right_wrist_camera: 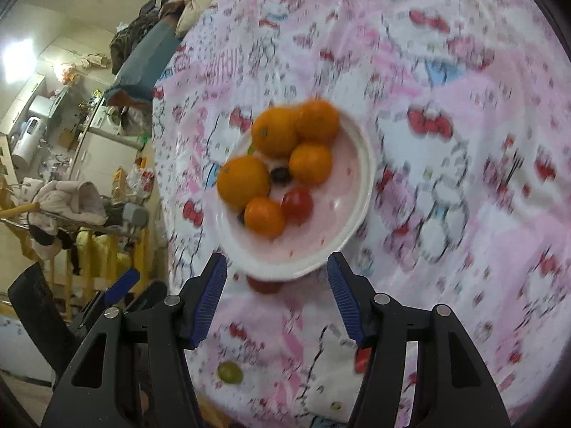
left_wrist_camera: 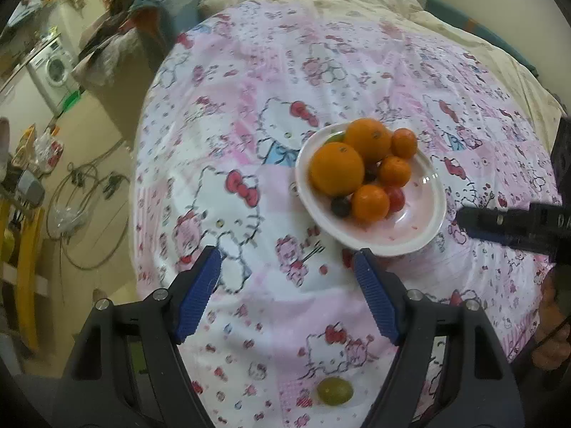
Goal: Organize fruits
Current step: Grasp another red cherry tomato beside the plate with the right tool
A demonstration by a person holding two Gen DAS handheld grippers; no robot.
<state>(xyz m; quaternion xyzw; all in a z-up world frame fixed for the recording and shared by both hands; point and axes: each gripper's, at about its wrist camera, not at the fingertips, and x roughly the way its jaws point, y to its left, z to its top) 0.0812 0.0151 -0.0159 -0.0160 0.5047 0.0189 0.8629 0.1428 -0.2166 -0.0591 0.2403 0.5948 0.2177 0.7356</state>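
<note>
Risk: green grape (left_wrist_camera: 334, 391) near bowl (left_wrist_camera: 421, 228) may roll off soft quilt (left_wrist_camera: 249, 71) | left gripper (left_wrist_camera: 287, 296) wide, empty | right gripper (right_wrist_camera: 276, 299) wide, view blurred, probably empty

White letters "DA" on right gripper (left_wrist_camera: 514, 223).

A bed carries everything here, spread with a pink and white cartoon-cat sheet (left_wrist_camera: 249, 185) that fills most of the frame. Right of centre in the left wrist view, a white bowl (left_wrist_camera: 421, 228) sits directly on the sheet. A single green grape (left_wrist_camera: 334, 391) lies loose on the fabric at the bottom centre, well apart from the bowl. A cream quilt (left_wrist_camera: 357, 3) is bunched along the top.
</note>
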